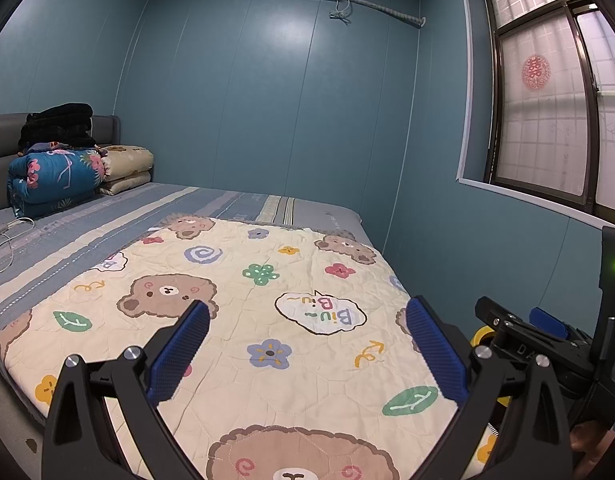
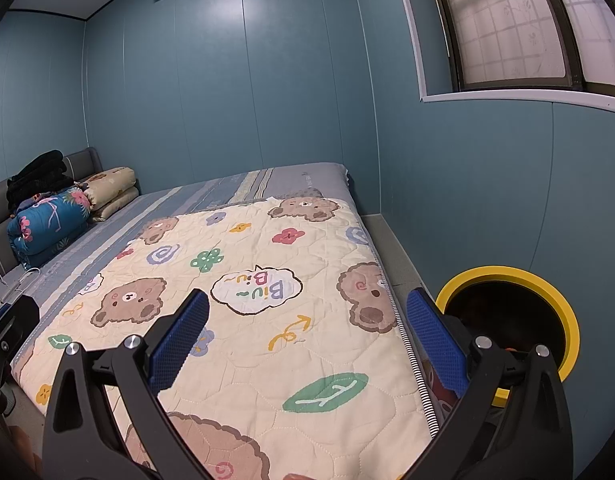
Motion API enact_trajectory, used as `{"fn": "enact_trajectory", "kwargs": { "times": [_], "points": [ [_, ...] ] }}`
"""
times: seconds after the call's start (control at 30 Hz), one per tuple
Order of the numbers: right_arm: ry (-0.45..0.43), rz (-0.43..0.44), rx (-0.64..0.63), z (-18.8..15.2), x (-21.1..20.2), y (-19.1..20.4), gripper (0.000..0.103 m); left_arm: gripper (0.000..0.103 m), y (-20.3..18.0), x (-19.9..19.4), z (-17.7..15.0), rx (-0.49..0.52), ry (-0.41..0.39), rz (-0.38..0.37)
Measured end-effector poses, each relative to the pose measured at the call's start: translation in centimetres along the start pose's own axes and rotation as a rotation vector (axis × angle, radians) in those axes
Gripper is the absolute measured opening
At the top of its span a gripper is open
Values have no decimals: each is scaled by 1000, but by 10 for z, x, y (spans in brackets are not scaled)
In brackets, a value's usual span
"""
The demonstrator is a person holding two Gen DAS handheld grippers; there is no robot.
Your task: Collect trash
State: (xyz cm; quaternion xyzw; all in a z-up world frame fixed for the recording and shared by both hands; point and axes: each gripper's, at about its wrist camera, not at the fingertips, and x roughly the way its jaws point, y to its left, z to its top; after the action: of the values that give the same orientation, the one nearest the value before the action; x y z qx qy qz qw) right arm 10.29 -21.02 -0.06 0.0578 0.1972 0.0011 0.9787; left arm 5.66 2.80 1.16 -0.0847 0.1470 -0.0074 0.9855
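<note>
A round bin with a yellow rim (image 2: 547, 288) and a dark inside stands on the floor beside the bed's right edge, just right of my right gripper (image 2: 307, 336). That gripper is open and empty over the bear-print quilt (image 2: 267, 320). My left gripper (image 1: 307, 344) is also open and empty above the same quilt (image 1: 267, 300). The right gripper's black body (image 1: 539, 340) shows at the right of the left wrist view, with a bit of the yellow rim (image 1: 478, 338) behind it. No loose trash shows on the bed.
Folded quilts (image 1: 55, 176) and black clothing (image 1: 59, 124) are stacked at the headboard, far left. A white cable (image 1: 7, 232) lies on the striped sheet. Blue walls close the bed's far side, with a window (image 1: 547, 112) at right.
</note>
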Motion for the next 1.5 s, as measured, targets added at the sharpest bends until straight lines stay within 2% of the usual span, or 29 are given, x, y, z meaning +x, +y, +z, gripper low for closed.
{"fn": "enact_trajectory", "kwargs": {
  "times": [1.33, 1.5],
  "points": [
    [3, 0, 2, 0, 1, 0, 95, 95, -3, -1, 1, -7, -3, -3],
    [3, 0, 2, -1, 1, -1, 95, 95, -1, 1, 2, -20, 16, -35]
  ]
}}
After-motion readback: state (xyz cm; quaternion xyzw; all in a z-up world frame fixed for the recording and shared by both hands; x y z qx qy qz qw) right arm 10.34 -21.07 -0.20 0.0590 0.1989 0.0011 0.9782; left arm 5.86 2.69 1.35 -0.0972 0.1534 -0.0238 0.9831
